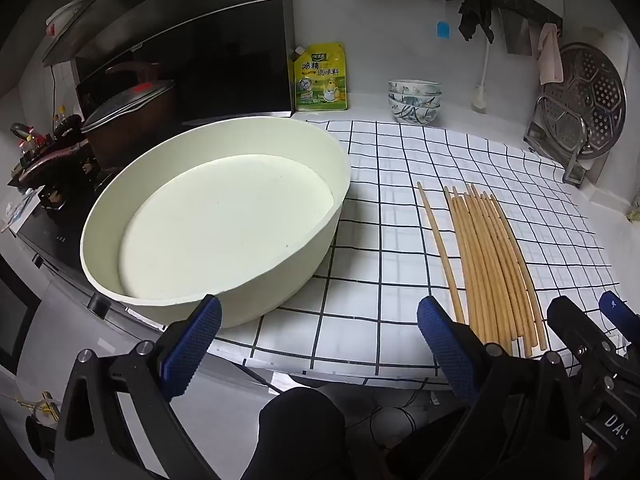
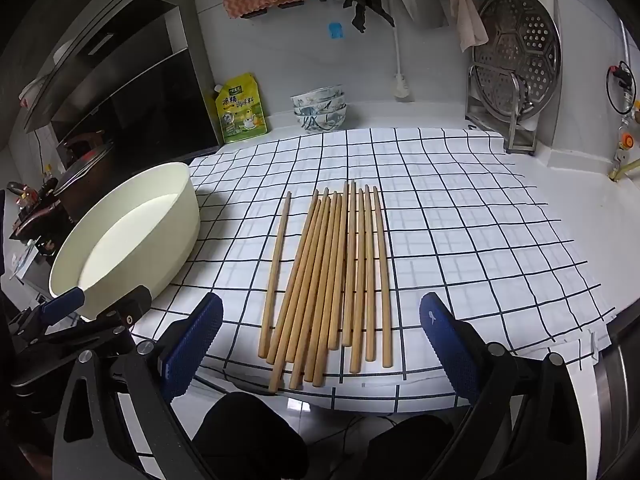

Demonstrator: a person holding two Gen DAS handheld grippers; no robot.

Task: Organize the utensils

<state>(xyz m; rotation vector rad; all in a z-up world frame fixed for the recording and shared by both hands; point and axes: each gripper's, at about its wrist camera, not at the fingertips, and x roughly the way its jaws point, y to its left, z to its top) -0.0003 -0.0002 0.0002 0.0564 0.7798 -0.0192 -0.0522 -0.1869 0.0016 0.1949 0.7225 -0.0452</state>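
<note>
Several wooden chopsticks [image 2: 332, 276] lie side by side on a white checked cloth [image 2: 460, 220], with one chopstick [image 2: 276, 272] a little apart on the left. They also show in the left wrist view [image 1: 488, 264]. A large, empty cream round basin [image 1: 224, 216] stands left of them; it also shows in the right wrist view [image 2: 128, 240]. My left gripper [image 1: 320, 340] is open and empty, near the basin's front rim. My right gripper [image 2: 322, 336] is open and empty, just before the near ends of the chopsticks. It also shows at the right edge of the left wrist view [image 1: 592, 320].
Stacked patterned bowls [image 2: 320, 110] and a yellow seasoning pouch [image 2: 240, 110] stand at the back wall. A steel steamer plate on a rack [image 2: 516, 68] stands at the back right. A lidded pot [image 1: 128, 120] sits on the stove left of the basin. The counter edge runs just below the grippers.
</note>
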